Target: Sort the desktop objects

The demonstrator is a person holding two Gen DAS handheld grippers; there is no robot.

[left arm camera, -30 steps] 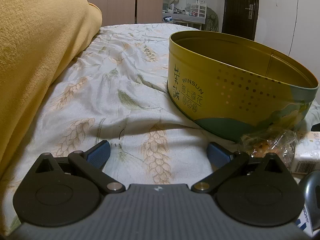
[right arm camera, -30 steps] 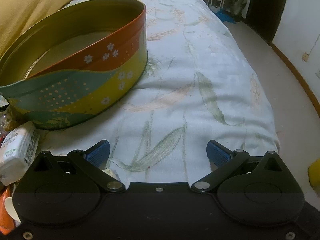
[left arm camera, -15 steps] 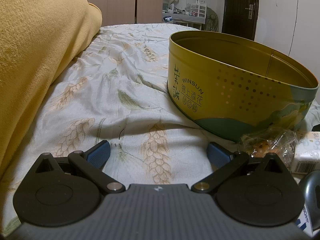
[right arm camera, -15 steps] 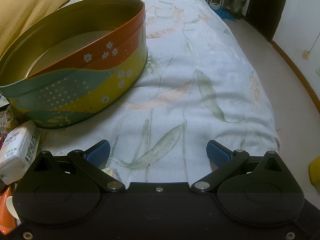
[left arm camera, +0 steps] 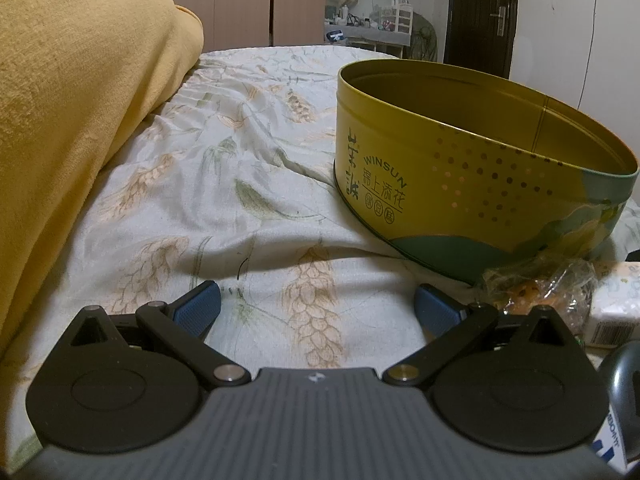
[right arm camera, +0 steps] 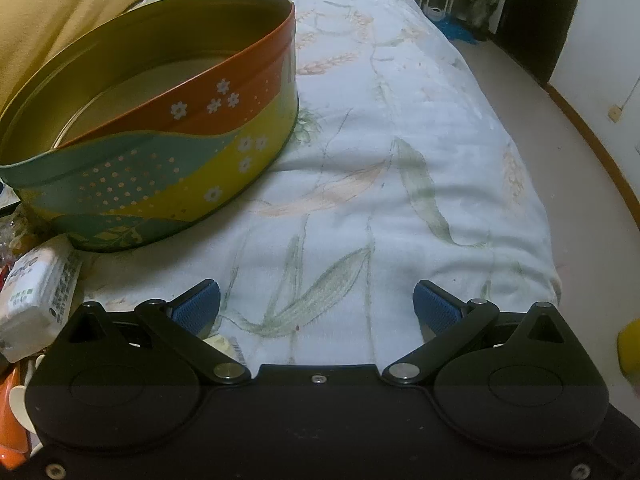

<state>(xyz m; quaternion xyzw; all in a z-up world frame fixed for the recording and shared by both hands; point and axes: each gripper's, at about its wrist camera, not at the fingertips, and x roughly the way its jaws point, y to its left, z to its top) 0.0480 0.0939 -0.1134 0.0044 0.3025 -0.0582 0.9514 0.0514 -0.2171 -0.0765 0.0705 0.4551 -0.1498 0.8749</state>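
While both tools sit low over the bed, neither has hold of anything. Left tool [left arm camera: 316, 306]: blue pads spread wide, only the sheet [left arm camera: 224, 184] between them. Right tool [right arm camera: 316, 306]: same, pads far apart, bare sheet between.

Oval tin [left arm camera: 472, 184] stands upright on the bed with no lid, ahead and right of the left tool, ahead and left of the right tool [right arm camera: 160, 148]. Nothing visible inside it in the right wrist view. Writing on the yellow side in the left wrist view: "WINSUN", Chinese characters below it, larger vertical characters to the left, three small round seals underneath; I can't read them all cleanly. Dotted pattern and a green band low on the wall. The other side, in the right wrist view, shows orange, teal and yellow bands with white flowers and dots.

Crinkly clear wrapper [left arm camera: 540, 288] with something orange inside lies against the tin's near base, just beside the left tool's right finger. White tissue pack [right arm camera: 36, 292] lies near the tin, left of the right tool; green print and small text on it, too blurred to read. Barcode on its end in the left wrist view [left arm camera: 612, 320]. Dark rounded object [left arm camera: 624, 380] at the far right edge, with blue lettering below it, unreadable.

Yellow blanket [left arm camera: 72, 120] is heaped along the bed's left side.
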